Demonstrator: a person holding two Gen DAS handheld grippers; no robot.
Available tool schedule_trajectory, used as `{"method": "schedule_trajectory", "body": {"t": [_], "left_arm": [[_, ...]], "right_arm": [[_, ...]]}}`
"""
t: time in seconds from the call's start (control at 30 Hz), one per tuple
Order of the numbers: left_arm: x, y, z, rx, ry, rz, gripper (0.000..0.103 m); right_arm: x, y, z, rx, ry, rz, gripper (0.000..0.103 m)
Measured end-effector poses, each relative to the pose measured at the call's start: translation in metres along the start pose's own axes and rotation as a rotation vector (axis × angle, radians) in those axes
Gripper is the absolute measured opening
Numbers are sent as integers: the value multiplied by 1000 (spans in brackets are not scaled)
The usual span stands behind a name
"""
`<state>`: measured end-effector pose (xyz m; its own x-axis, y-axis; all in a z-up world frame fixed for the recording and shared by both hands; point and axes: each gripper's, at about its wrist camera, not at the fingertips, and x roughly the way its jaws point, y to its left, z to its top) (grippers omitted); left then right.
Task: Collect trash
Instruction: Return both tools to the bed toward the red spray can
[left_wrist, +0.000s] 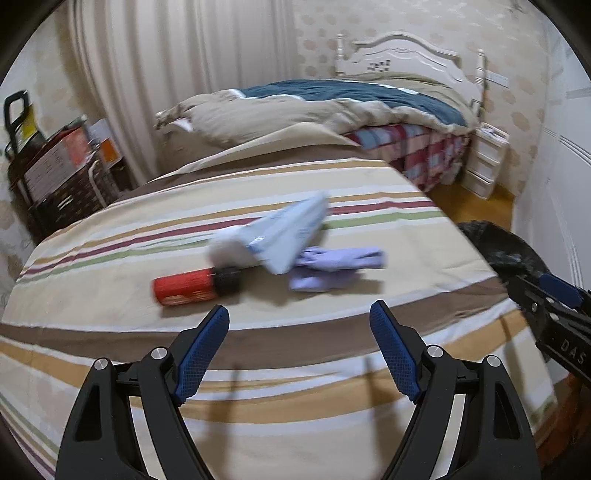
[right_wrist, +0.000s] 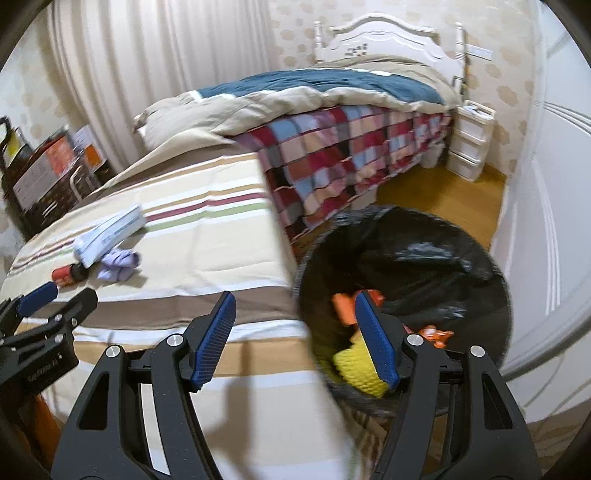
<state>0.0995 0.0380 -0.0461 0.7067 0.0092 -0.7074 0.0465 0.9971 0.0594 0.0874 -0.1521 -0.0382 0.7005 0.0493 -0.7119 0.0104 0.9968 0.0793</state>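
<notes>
On the striped bedspread (left_wrist: 110, 266) lie a red can with a black cap (left_wrist: 192, 286), a pale blue flat packet (left_wrist: 284, 232) and a crumpled lilac cloth (left_wrist: 332, 267). My left gripper (left_wrist: 300, 314) is open and empty, just short of them. My right gripper (right_wrist: 295, 301) is open and empty, over the bed's right edge beside a black-lined trash bin (right_wrist: 424, 258). The bin holds orange scraps (right_wrist: 345, 306) and a yellow item (right_wrist: 354, 365). The can (right_wrist: 68, 275), packet (right_wrist: 107, 230) and cloth (right_wrist: 120, 266) also show in the right wrist view. The left gripper (right_wrist: 55, 291) shows there at far left.
A second bed with a checked blanket (right_wrist: 351, 147) and a white headboard (right_wrist: 388, 37) stands behind. White drawers (right_wrist: 469, 140) sit by the wall. A dark rack with boxes (left_wrist: 62, 177) stands at left. Wooden floor (right_wrist: 443, 199) lies right of the bin.
</notes>
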Motion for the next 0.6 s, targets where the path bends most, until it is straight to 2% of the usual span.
{"method": "schedule_trajectory", "body": {"t": [0.2,0.33,0.6], "left_arm": [[4,35,-4,-39,18,55,79],[10,52,-5,-69,53,49,79],[18,68,3,-42,44,77,79]], "right_arm": [[3,32,-1,-58,16,36,65],[6,44,-2,-83,29,48,65],[10,57,-3,-110,41,60,65]]}}
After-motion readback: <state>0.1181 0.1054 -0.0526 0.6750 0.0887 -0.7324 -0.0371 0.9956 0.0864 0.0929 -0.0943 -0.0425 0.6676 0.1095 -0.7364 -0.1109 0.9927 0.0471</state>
